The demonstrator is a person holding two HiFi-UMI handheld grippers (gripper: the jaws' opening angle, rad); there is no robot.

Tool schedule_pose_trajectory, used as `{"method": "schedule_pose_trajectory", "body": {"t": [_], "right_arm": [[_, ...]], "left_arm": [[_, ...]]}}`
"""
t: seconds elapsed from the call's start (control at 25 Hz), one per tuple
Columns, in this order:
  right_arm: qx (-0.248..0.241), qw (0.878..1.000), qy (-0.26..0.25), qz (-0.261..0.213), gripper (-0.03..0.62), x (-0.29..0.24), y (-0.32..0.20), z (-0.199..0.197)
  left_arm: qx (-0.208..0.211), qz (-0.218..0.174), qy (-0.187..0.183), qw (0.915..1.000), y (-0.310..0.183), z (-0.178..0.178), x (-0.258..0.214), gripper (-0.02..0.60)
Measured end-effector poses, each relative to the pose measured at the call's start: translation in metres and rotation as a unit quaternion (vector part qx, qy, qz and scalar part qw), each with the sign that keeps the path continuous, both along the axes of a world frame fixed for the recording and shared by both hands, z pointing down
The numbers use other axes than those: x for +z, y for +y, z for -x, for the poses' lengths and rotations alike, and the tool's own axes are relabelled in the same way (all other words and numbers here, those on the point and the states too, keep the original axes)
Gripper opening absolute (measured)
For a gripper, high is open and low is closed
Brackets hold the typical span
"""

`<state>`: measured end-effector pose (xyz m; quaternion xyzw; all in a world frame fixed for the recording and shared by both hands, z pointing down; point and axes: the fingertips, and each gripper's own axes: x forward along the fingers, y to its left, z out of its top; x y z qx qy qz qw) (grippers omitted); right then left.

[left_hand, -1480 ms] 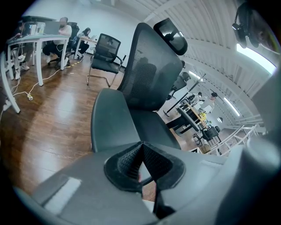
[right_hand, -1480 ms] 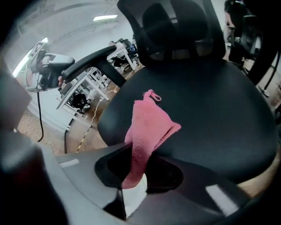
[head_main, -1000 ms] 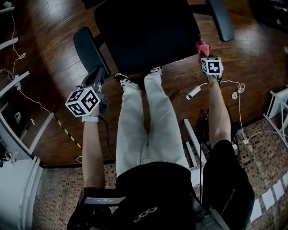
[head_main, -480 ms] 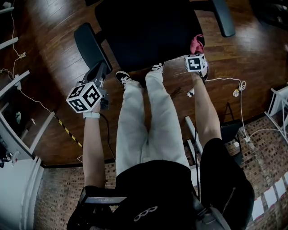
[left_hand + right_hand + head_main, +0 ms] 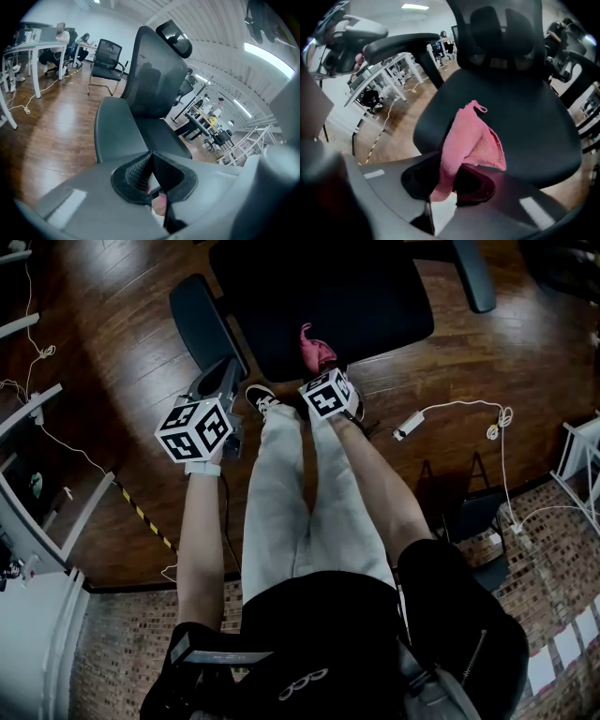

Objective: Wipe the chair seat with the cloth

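**Thin grip, free chair: where the wipe could fail**

The right gripper [image 5: 454,180] is clamped on a pink terry cloth [image 5: 471,140], and the cloth sits at the 6 o'clock edge of the black padded office chair seat [image 5: 520,117]. In the head view that seat [image 5: 319,296] fills the 12 o'clock part of the picture. There the cloth [image 5: 314,348] overlaps its front rim just ahead of the right gripper [image 5: 319,371].

The jaws pinch only a narrow fold near the cloth's lower end, and the rest stands bunched above them. My first worry is that friction against the seat drags the fold out of the jaws on a long stroke. The second is coverage: a bunched cloth touches along a thin band, so parts of the seat may be missed unless it is laid flatter. Pressing too low could also rub the gripper body, not the terry, on the upholstery.

The left gripper [image 5: 151,176] has its jaws pressed together with nothing between them. In the head view the left gripper [image 5: 220,381] hangs at about 7 o'clock from the seat, close to the black armrest [image 5: 202,324] but not holding it. With nothing bracing the chair, a firm push towards 12 o'clock could turn or shift it away (I cannot see its base, so this is a guess). The white cable with its adapter [image 5: 408,425] lies on the wooden floor at 4 o'clock, well apart, and matters only if the person steps that way.
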<state>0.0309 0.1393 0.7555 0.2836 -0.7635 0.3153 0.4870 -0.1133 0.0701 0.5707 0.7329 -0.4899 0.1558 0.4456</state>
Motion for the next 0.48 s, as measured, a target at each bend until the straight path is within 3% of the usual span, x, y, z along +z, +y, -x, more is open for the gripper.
{"method": "schedule_pose_trajectory", "body": {"t": [0.2, 0.32, 0.48], "right_arm": [[-0.060, 0.995, -0.082, 0.023, 0.067, -0.019, 0.029, 0.078], [-0.044, 0.995, -0.092, 0.020, 0.067, -0.045, 0.025, 0.075], [0.003, 0.996, -0.091, 0.009, 0.067, -0.102, 0.026, 0.043]], "left_arm": [[0.034, -0.025, 0.040, 0.9983, 0.012, -0.008, -0.016, -0.006], [0.032, -0.026, 0.053, 0.9977, 0.037, -0.003, -0.033, -0.006], [0.043, -0.004, 0.039, 0.9983, 0.089, 0.004, -0.058, -0.006]]}}
